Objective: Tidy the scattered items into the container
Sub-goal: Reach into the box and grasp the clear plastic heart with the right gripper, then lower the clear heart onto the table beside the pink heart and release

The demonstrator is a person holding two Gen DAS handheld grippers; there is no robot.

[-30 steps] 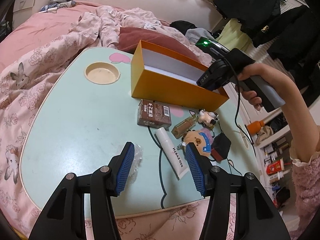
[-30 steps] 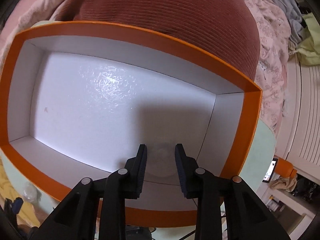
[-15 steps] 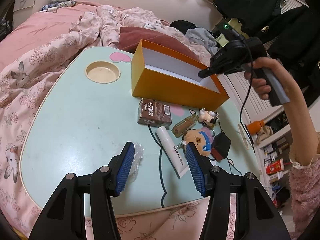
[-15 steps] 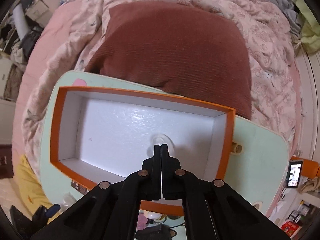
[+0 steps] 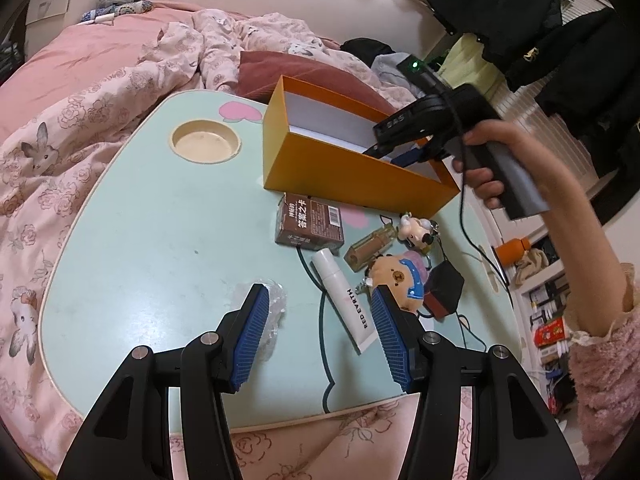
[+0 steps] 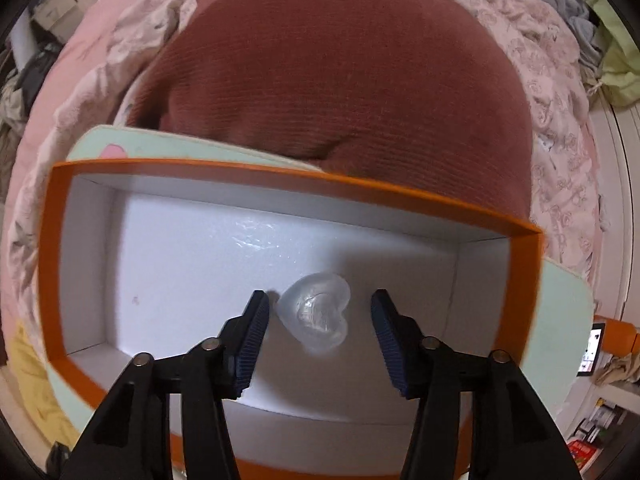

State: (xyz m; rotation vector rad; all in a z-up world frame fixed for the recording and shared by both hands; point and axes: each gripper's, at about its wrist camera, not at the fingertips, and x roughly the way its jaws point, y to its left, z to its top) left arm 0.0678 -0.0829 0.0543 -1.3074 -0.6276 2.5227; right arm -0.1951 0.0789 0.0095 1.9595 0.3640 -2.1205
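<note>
The orange box [image 5: 344, 168] with a white inside stands at the back of the mint table [image 5: 160, 220]. In the right wrist view a clear heart-shaped piece [image 6: 316, 312] lies on the box floor [image 6: 180, 272]. My right gripper [image 6: 320, 312] is open over the box, jaws either side of the heart; it also shows in the left wrist view [image 5: 400, 152]. My left gripper [image 5: 316, 312] is open and empty above the table's front. Before it lie clear plastic wrap [image 5: 272, 300], a white tube [image 5: 344, 300], a brown carton [image 5: 310, 222], a bear plush [image 5: 400, 276], a small bottle [image 5: 368, 246] and a cow figure [image 5: 416, 230].
A black pouch [image 5: 444, 288] and a dark cable [image 5: 324, 320] lie among the items. A round cup recess [image 5: 206, 146] sits at the table's back left. A maroon pillow [image 6: 340, 72] and pink bedding [image 5: 80, 80] surround the table.
My right gripper rose from the box and shut, then came down again and opened. The clear heart now lies in the box between its jaws. My left gripper has not moved.
</note>
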